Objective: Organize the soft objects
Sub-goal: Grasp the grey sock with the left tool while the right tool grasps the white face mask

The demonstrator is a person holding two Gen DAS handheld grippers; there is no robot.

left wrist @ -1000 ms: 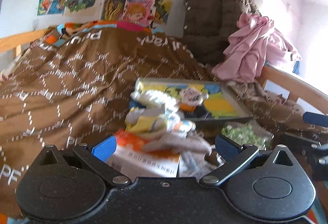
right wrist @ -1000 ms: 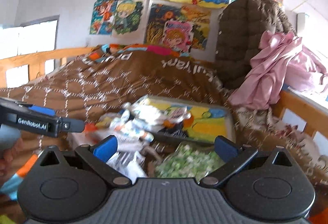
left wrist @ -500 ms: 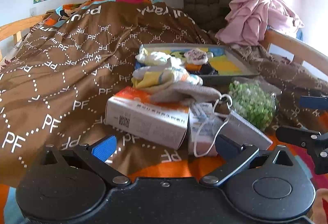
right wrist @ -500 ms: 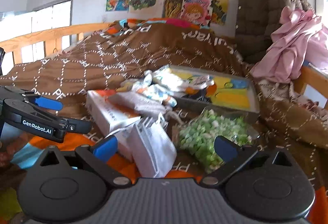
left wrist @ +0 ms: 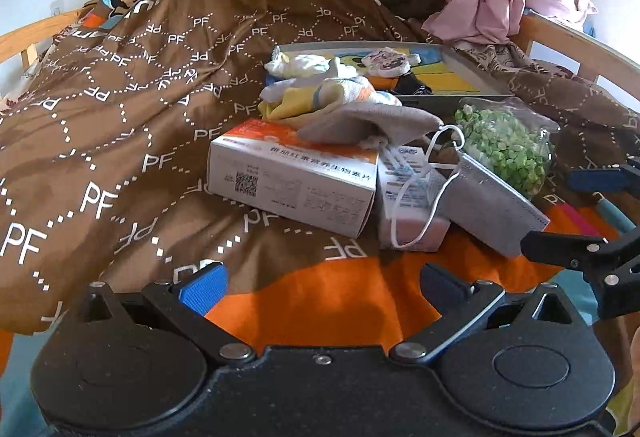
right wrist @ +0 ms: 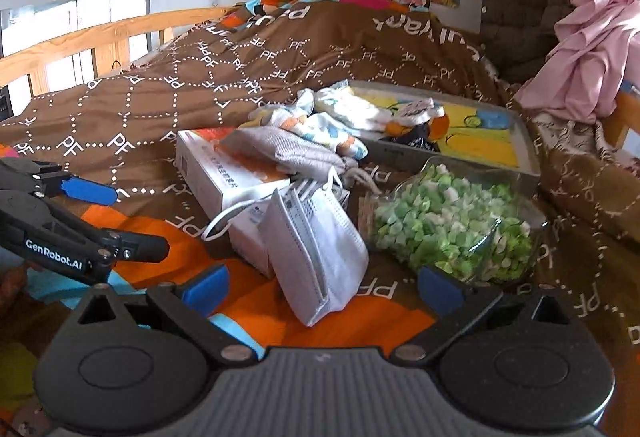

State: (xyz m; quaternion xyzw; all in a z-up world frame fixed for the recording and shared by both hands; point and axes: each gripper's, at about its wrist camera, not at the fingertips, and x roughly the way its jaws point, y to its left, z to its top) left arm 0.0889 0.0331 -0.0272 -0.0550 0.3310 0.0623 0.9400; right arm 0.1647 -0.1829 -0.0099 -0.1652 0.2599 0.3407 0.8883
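Both the left claw (left wrist: 322,283) and the right claw (right wrist: 324,283) hang wide open and empty above the bed's brown blanket (left wrist: 120,109), facing the grey mask (right wrist: 320,257).

Ahead of the right gripper (right wrist: 322,287), a grey pouch (right wrist: 288,153) covers part of the orange-and-white box (right wrist: 224,173). Piled socks (right wrist: 320,125) hide the tray's (right wrist: 520,141) near-left corner. The box print is too small to read.

Pouch (left wrist: 372,123) on box (left wrist: 296,177), tray (left wrist: 472,69) behind.
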